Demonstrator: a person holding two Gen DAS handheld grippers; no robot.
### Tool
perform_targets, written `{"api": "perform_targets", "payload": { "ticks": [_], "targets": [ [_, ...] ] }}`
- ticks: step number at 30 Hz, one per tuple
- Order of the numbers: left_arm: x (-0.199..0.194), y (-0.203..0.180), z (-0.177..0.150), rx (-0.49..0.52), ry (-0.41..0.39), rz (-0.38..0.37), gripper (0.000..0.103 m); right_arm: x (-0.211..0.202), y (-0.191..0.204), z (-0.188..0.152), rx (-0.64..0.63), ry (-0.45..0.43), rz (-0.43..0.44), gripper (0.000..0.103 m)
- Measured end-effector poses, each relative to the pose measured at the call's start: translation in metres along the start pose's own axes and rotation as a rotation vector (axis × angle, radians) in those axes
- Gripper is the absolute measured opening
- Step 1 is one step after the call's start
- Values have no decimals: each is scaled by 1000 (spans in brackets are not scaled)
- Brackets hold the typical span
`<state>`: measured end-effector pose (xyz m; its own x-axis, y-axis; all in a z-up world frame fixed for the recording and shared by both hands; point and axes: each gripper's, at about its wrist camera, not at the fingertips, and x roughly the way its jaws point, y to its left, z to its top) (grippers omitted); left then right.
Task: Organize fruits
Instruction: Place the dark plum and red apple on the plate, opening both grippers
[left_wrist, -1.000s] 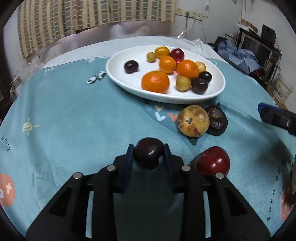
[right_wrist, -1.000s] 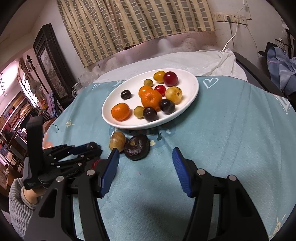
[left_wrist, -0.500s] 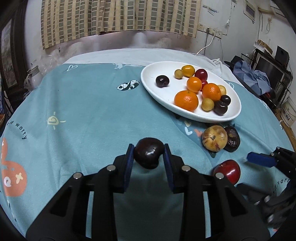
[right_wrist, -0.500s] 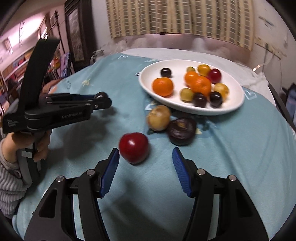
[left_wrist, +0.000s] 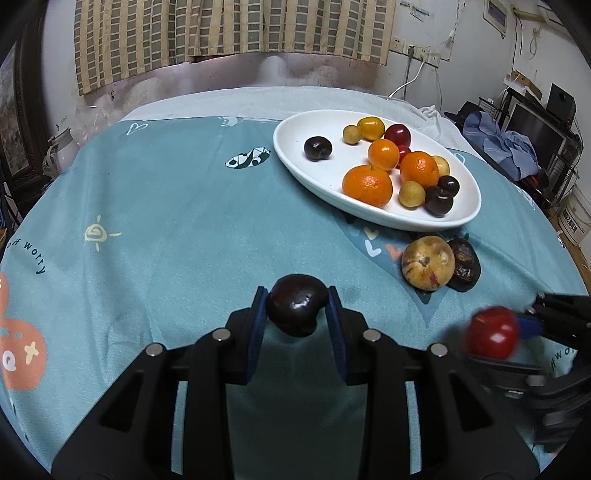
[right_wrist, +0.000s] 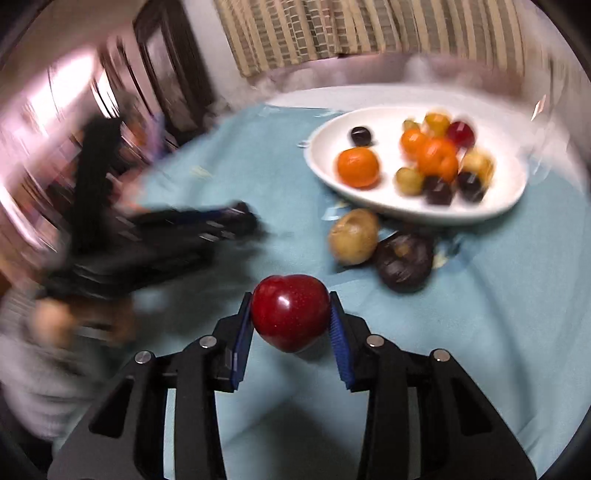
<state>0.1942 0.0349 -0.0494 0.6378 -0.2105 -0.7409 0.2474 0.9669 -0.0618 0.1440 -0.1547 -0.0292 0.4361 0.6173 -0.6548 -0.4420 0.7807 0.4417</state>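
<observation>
**Carry both fruits to plate**

Left gripper (left_wrist: 297, 308) clamps the dark plum (left_wrist: 297, 305); right gripper (right_wrist: 291, 318) clamps the red plum (right_wrist: 290, 317), both above the cloth (left_wrist: 166, 229). We move w/ steady squeeze toward the white plate (left_wrist: 295, 162) at far right, then lower onto bare porcelain, approx. left part, before releasing.

The teal tablecloth (left_wrist: 177, 221) reads "worry" at its left edge, letters before it cut off.
</observation>
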Motion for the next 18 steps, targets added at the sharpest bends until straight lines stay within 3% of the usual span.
{"api": "perform_targets", "payload": {
  "ticks": [2, 4, 6, 8, 10, 13, 15, 18],
  "targets": [
    [-1, 0, 0, 0, -4, -5, 32, -12, -24, 1, 204, 4, 281, 40],
    [-2, -1, -1, 3, -7, -9, 32, -20, -38, 2, 292, -10, 414, 40],
    [-3, -3, -2, 9, -8, -11, 32, -30, -49, 3, 350, -41, 479, 40],
    [-4, -4, -2, 11, -9, -14, 32, -36, -54, 4, 370, -66, 479, 40],
    [-6, -6, 0, 10, -19, -21, 32, -44, -56, 9, 357, -98, 390, 40],
    [-10, -8, 18, 1, -40, -18, 32, -68, -43, 31, 185, -198, 21, 39],
    [-9, -15, 41, 20, -62, 1, 32, -78, -34, 47, 83, -252, -168, 39],
    [-1, -27, 74, 34, -91, 14, 32, -79, -37, 74, 20, -283, -314, 39]
  ]
}}
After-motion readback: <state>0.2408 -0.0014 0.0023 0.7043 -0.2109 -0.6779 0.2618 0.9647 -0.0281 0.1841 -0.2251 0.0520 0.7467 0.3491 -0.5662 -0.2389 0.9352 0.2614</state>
